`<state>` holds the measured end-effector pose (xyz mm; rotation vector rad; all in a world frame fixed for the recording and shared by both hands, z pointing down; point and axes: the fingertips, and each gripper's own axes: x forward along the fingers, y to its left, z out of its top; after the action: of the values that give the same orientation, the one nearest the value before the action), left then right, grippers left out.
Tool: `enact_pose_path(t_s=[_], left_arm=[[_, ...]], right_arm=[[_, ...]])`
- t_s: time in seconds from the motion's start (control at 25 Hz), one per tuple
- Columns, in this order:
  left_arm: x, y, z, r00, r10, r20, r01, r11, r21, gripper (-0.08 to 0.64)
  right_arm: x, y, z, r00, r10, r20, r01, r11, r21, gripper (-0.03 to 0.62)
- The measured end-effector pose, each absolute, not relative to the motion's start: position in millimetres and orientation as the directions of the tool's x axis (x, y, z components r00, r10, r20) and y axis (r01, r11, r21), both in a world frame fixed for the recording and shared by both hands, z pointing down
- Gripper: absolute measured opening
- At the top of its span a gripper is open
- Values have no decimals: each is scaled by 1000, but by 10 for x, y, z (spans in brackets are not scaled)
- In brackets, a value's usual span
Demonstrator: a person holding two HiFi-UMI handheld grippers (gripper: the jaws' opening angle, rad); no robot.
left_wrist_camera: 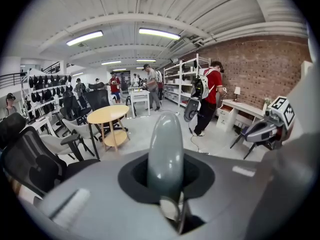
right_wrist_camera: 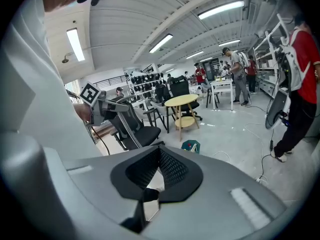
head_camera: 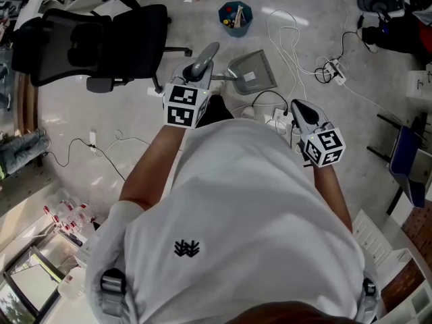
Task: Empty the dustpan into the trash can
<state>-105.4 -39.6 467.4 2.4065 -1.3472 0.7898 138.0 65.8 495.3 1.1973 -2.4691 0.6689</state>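
Left gripper (head_camera: 198, 71) of mine is clamped on the dustpan's grey handle (left_wrist_camera: 165, 146), whose rounded end sticks out past the jaws. I judge I hold it this way so the pan (head_camera: 254, 73) rides out ahead of me, roughly level, and nothing spills before it reaches the bin. Whether the pan is clear of the floor (head_camera: 135, 113) I cannot tell.

My right gripper (head_camera: 302, 111) has its jaws together on nothing and hangs low at my side, near the cables (head_camera: 287, 42). It looks like a spare for steadying the tip.

The trash can (head_camera: 235, 17), a small teal bin with a few things already in it, stands on the open floor just beyond the pan's far edge, well apart from the black office chair (head_camera: 91, 42) to the left. The emptying looks not yet begun; the pan must go forward over the rim and tilt.

I can read no writing. A pale patch on the pan is too small to make out, the marker cubes (head_camera: 183, 104) carry only black-and-white squares, and my shirt bears a small black emblem (head_camera: 187, 248) without letters.
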Motion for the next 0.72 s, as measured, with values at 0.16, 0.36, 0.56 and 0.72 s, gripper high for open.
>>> enact_pose_path(t_s=[0.16,0.36,0.56,0.72], left_arm=[[-1036,-390,4697,421,-696,582,-847,-532,-24,97],[-1040,-355,4724,418,-691,589,-847,-531,-21,97],[-1035,-345,4755,417,-684,599,-843,-537,-25,97],[-1016,-332,4764,419,-679,603,-841,-540,-25,97]], right_arm=[[1362,658,4967,-603,-646,469,-794,545,-270,2],[1370,667,4963,-601,-647,470,-794,547,-265,2],[1356,669,4973,-601,-645,472,-794,547,-264,2],[1360,692,4993,-603,-640,477,-793,547,-268,2]])
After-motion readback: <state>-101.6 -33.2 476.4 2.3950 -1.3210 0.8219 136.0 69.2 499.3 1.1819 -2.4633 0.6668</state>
